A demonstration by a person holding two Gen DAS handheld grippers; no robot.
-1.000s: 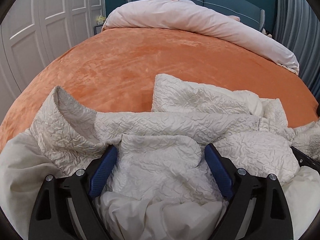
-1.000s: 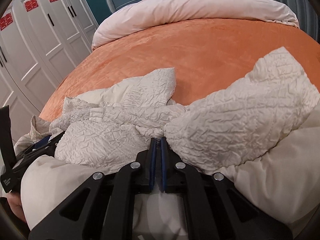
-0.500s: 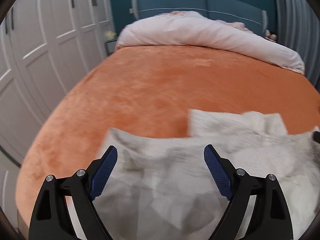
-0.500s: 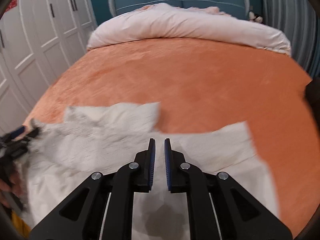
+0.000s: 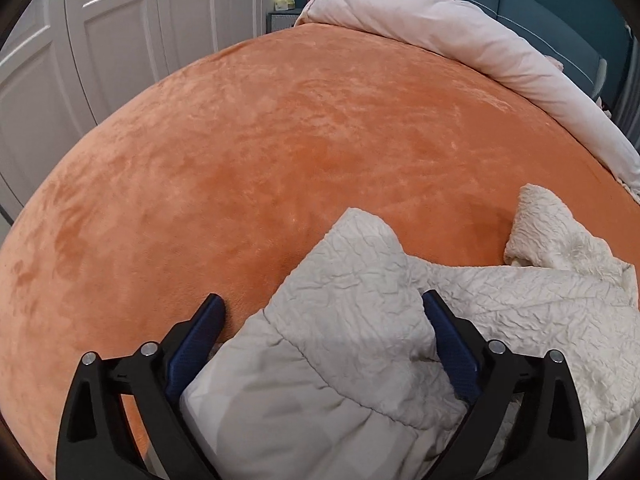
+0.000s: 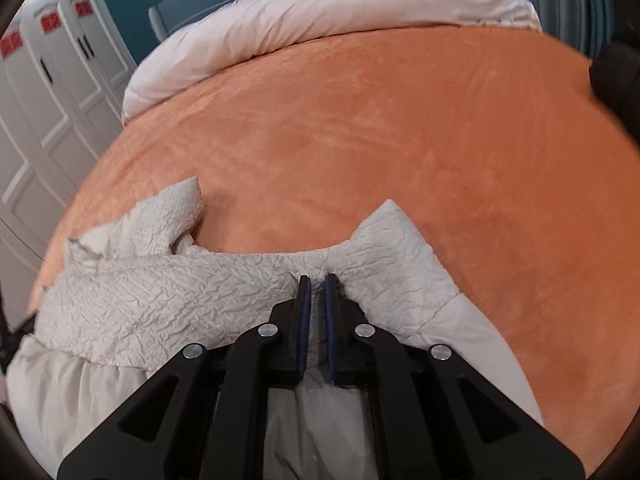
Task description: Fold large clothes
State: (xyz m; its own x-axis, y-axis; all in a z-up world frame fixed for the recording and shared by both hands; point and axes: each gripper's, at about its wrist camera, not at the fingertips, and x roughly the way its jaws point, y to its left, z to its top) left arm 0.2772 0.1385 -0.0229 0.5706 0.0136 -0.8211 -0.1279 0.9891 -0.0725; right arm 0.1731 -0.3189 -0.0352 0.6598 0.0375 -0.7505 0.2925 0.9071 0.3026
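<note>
One cream garment (image 5: 344, 320) lies on the orange bed (image 5: 240, 152).

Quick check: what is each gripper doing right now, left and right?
Left gripper: open wide, jaws just opening, cream garment between them, not gripped.
Right gripper: shut on the cream garment.

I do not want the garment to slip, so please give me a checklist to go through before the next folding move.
1. Right gripper shut on the cream garment: ok, a pinch of crinkled fabric sits between its fingers.
2. Left gripper has a hold: not ok, its jaws have just been opening and stand wide, the fabric lies loose between them.
3. Garment spread flat: not ok, it is bunched, with a lobe raised at each end.
4. Free orange bedspread beyond the garment: ok.
5. Rolled pale duvet apart from the garment: ok.
6. Near hem of the garment: cannot tell, hidden under the grippers.
</note>
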